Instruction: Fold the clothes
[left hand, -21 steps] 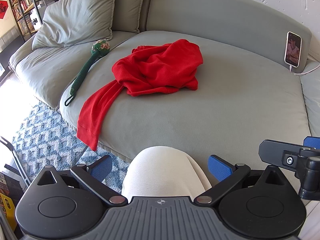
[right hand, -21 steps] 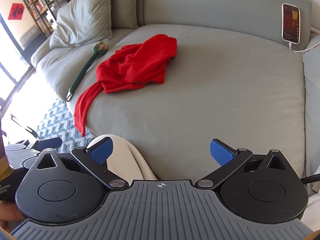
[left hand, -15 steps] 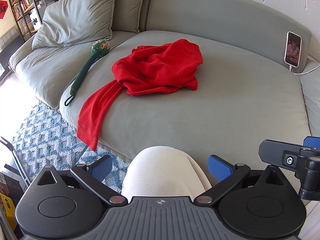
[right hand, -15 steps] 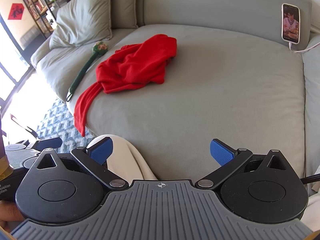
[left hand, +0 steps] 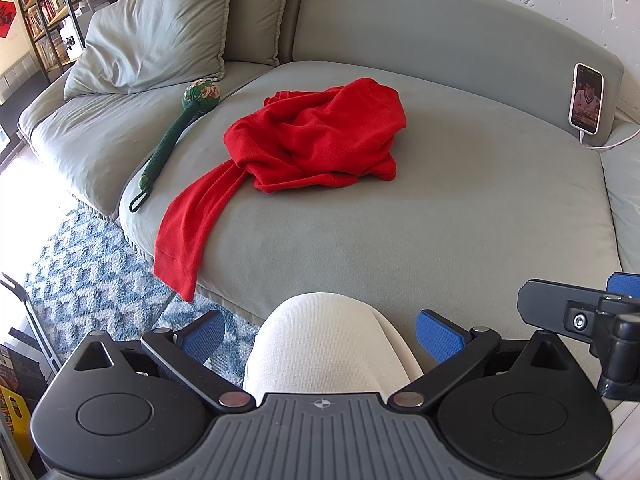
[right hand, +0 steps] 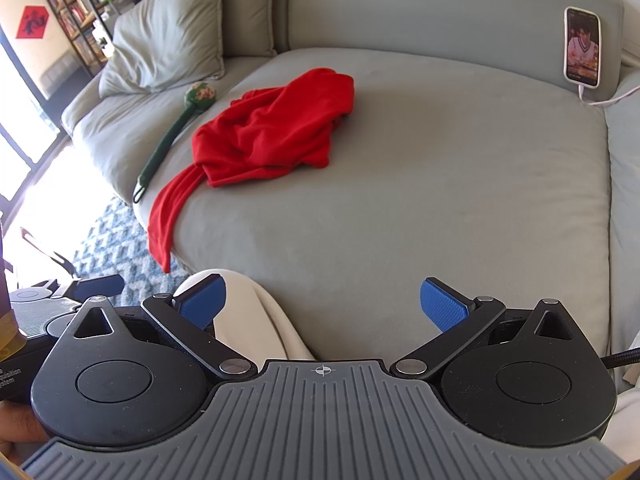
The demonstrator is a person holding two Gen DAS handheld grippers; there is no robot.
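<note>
Both jaws gape wide on the left gripper (left hand: 320, 336) and right gripper (right hand: 322, 304); the red sweatshirt (left hand: 316, 136) lies crumpled on the sofa cushion (left hand: 460, 220). I'd spread it flat first, starting with that dangling sleeve (left hand: 188, 232).

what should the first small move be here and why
Probably reach both grippers forward toward the red garment. It lies crumpled in a heap on the sofa cushion, one sleeve trailing over the front edge, and the left gripper and right gripper sit open and empty, well short of it. It likely needs spreading flat before folding.
</note>
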